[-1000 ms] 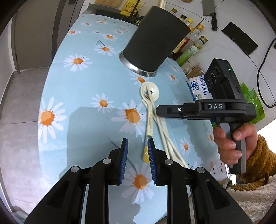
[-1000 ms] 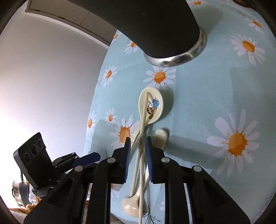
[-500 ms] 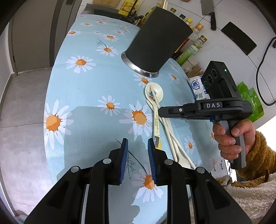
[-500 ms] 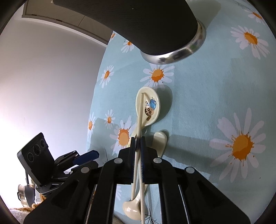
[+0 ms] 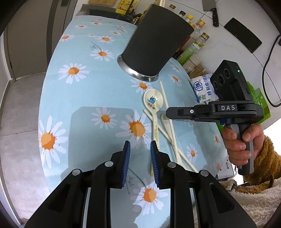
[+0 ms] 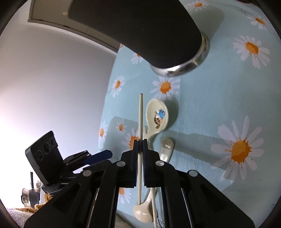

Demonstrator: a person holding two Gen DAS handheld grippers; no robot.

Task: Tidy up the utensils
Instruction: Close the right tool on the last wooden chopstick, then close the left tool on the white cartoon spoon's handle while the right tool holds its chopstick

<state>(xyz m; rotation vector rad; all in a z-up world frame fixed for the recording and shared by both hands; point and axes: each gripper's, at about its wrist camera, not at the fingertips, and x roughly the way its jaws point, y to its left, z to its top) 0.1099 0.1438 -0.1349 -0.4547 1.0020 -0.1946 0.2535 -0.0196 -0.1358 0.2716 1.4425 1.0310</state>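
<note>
A: What lies under the jaws?

B: A light blue tablecloth (image 5: 84, 98) printed with daisies, over a table. Beyond it, past the left gripper (image 5: 140, 152), a grey floor and dark cabinet doors; off to the right a white counter with bottles (image 5: 196, 43) and a cleaver (image 5: 210, 10).

A: And the utensils?

B: A black holder (image 5: 154, 45) with a steel base stands ahead of both grippers. The cartoon spoon (image 6: 157, 115) lies just ahead of the right gripper (image 6: 140, 145), a second spoon (image 6: 166, 149) to its right.

A: The jaws?

B: Left spread, holding nothing. Right pressed together, pinching one chopstick (image 6: 140, 114), tip pointing toward the holder.

A: Changed from a second ago?

B: Yes. Then the right jaws stood apart around the chopsticks; now they grip one, lifted off the spoon bowl. The other chopstick (image 5: 158, 128) remains on the cloth.
</note>
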